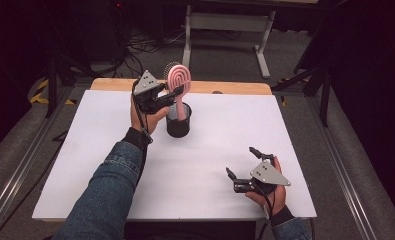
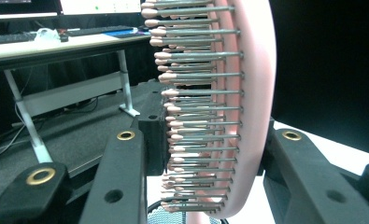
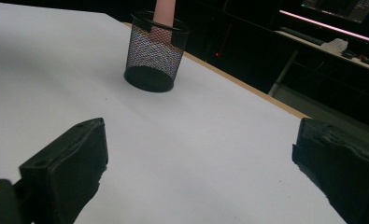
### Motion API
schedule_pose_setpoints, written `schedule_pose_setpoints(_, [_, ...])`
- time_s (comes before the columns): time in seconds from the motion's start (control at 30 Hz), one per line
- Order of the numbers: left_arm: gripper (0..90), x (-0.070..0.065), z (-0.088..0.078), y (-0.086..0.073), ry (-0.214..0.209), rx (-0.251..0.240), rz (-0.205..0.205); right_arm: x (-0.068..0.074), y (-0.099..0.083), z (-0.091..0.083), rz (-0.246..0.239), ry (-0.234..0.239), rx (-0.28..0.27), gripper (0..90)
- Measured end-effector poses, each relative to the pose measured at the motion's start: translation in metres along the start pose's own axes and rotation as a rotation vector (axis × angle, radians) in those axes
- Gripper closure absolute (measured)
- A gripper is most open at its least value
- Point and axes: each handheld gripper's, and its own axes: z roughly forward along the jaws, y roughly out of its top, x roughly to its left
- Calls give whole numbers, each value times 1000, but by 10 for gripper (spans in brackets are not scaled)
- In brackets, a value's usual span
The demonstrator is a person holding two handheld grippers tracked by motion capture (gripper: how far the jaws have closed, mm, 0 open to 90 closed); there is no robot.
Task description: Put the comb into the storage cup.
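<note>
A pink hairbrush (image 1: 178, 86) stands handle-down in a black mesh cup (image 1: 178, 121) near the table's back middle. My left gripper (image 1: 171, 95) is shut on the brush just below its head. In the left gripper view the bristled head (image 2: 210, 107) rises between my jaws, bristles pointing left, with the cup's rim (image 2: 173, 218) below. My right gripper (image 1: 242, 162) rests open near the table's front right, nothing between its jaws. In the right gripper view the mesh cup (image 3: 154, 53) stands far off with the pink handle (image 3: 163, 14) in it.
The white tabletop (image 1: 210, 145) has a wooden strip (image 1: 225, 88) along its back edge. Behind it stands a white desk frame (image 1: 225, 30) with cables on the floor. Metal rails (image 1: 20, 165) run along both sides of the table.
</note>
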Motion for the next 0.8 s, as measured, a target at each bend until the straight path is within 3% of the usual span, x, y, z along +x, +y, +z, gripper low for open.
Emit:
schedule_pose_setpoints(0.27, [628,2,0,-16,-3,16,-29,1,-1,1,-5,5,8,42])
schedule_pose_setpoints(0.8, [627,3,0,-31,1,31,-57,2,-1,2,-15,10,13,42])
